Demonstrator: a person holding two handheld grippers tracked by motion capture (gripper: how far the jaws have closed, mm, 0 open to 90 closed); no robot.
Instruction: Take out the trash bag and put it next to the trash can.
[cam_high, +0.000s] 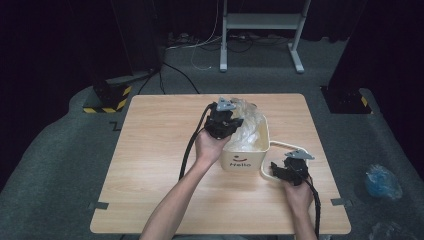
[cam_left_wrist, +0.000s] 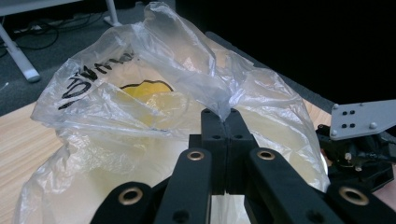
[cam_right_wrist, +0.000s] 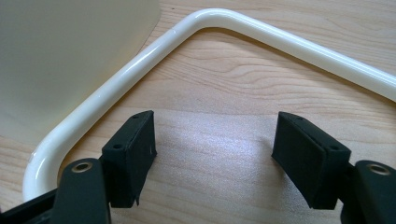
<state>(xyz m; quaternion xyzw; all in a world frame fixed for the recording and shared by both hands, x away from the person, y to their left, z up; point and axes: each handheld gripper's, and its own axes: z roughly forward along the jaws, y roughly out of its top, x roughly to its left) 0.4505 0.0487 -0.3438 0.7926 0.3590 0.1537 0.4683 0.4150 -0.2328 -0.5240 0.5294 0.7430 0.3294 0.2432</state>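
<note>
A cream bin (cam_high: 242, 159) marked "Hello" stands at the middle of the wooden table (cam_high: 150, 150). A clear plastic bag (cam_high: 247, 125) lines it and billows above its rim. My left gripper (cam_high: 233, 121) hangs over the bin's left edge. In the left gripper view it (cam_left_wrist: 225, 122) is shut on a pinched fold of the bag (cam_left_wrist: 154, 93), which has black writing and something yellow (cam_left_wrist: 144, 88) inside. My right gripper (cam_high: 281, 170) sits low on the table right of the bin. Its jaws (cam_right_wrist: 215, 140) stand open inside a cream hoop (cam_right_wrist: 140, 60), with nothing between them.
The bin's wall (cam_right_wrist: 60, 56) stands close at the upper left of the right gripper view. On the floor, a crumpled blue bag (cam_high: 382, 181) lies to the right, a white desk frame (cam_high: 260, 30) stands behind the table, and a black base with striped tape (cam_high: 107, 97) sits at the back left.
</note>
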